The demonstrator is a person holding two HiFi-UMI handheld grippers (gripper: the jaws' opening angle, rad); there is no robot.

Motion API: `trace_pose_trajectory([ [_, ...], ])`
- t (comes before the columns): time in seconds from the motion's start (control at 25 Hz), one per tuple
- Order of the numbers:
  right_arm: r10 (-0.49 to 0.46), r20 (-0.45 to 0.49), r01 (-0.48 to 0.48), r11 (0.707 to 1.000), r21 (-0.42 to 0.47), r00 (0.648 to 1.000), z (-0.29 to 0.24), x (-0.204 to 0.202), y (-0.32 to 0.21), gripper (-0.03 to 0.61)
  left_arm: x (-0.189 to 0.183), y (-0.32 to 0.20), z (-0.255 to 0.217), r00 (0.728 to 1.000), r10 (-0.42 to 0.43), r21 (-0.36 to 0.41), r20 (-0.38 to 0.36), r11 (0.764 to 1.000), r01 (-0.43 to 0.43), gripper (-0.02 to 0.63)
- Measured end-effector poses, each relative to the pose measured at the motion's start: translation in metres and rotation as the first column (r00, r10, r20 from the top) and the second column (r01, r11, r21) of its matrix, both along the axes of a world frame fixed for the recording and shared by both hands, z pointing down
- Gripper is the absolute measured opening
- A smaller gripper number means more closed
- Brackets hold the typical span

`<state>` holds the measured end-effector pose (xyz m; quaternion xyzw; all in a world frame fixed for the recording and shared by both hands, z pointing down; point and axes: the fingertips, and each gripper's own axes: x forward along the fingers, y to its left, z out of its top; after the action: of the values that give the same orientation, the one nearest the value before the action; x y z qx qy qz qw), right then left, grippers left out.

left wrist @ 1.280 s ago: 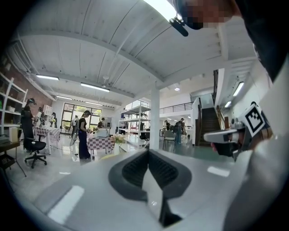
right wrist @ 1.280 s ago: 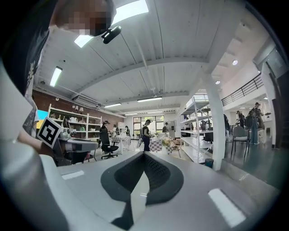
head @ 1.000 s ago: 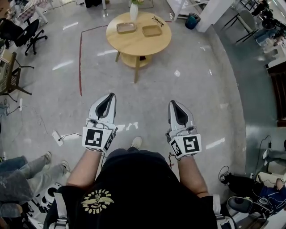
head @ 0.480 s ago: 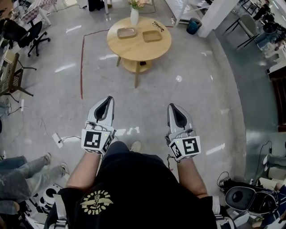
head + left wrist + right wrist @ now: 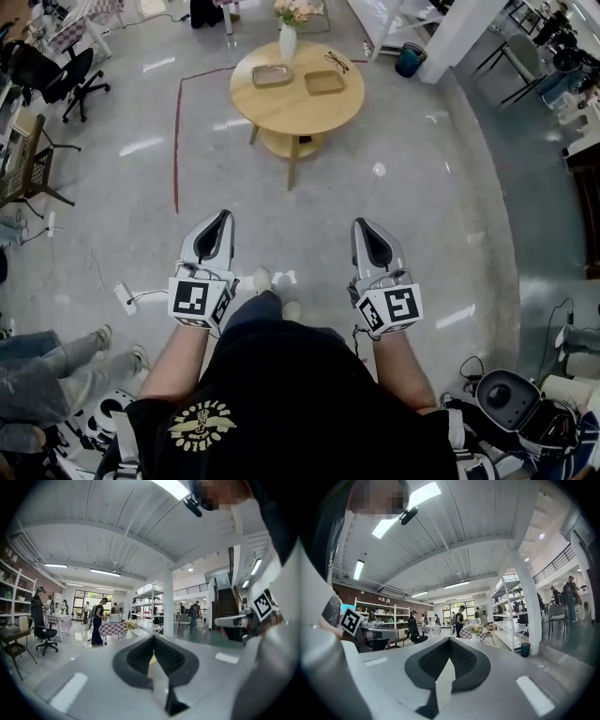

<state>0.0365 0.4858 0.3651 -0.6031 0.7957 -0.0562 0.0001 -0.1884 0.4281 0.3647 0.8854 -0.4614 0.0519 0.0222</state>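
The left gripper has its jaws pressed together with nothing between them, and the right gripper is the same, jaws together and empty; both are held side by side in front of the person's body, pointing forward over bare grey floor; the round wooden table stands well ahead of both tips, a little nearer the line of the left gripper than midway between the two, touching neither; on its top lie two shallow trays side by side, with a white vase of flowers at the far edge and a pair of glasses to the right; a red floor line runs left of the table; a shoe shows between the grippers; farther off stand an office chair and a bin.
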Motion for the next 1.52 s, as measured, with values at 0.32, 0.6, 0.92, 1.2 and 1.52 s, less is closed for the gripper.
trace_pose_trajectory([
  [0.32,0.013,-0.016,-0.013,1.000,-0.024,1.000,0.003,0.002,-0.015,0.001,0.010,-0.018,-0.003,0.999,0.041,0.014,-0.005,0.999,-0.041,0.002],
  [0.6,0.022,-0.020,-0.023,0.999,-0.030,1.000,0.004,-0.004,-0.041,0.001,0.004,-0.042,0.004,0.999,0.048,-0.008,0.002,0.999,-0.048,0.002],
  [0.92,0.008,-0.049,-0.011,0.998,-0.056,0.999,0.018,-0.009,-0.080,0.002,-0.003,-0.081,0.018,0.999,0.041,-0.047,0.008,0.998,-0.041,0.003],
  [1.2,-0.027,-0.051,0.022,0.995,-0.096,0.998,0.035,-0.031,-0.112,0.002,-0.019,-0.111,0.037,1.000,0.015,-0.088,-0.007,0.996,-0.015,0.003],
  [1.52,-0.014,-0.043,0.008,0.991,-0.132,0.999,0.049,-0.041,-0.149,0.002,-0.023,-0.147,0.051,0.999,0.048,-0.106,-0.003,0.993,-0.048,0.003],
])
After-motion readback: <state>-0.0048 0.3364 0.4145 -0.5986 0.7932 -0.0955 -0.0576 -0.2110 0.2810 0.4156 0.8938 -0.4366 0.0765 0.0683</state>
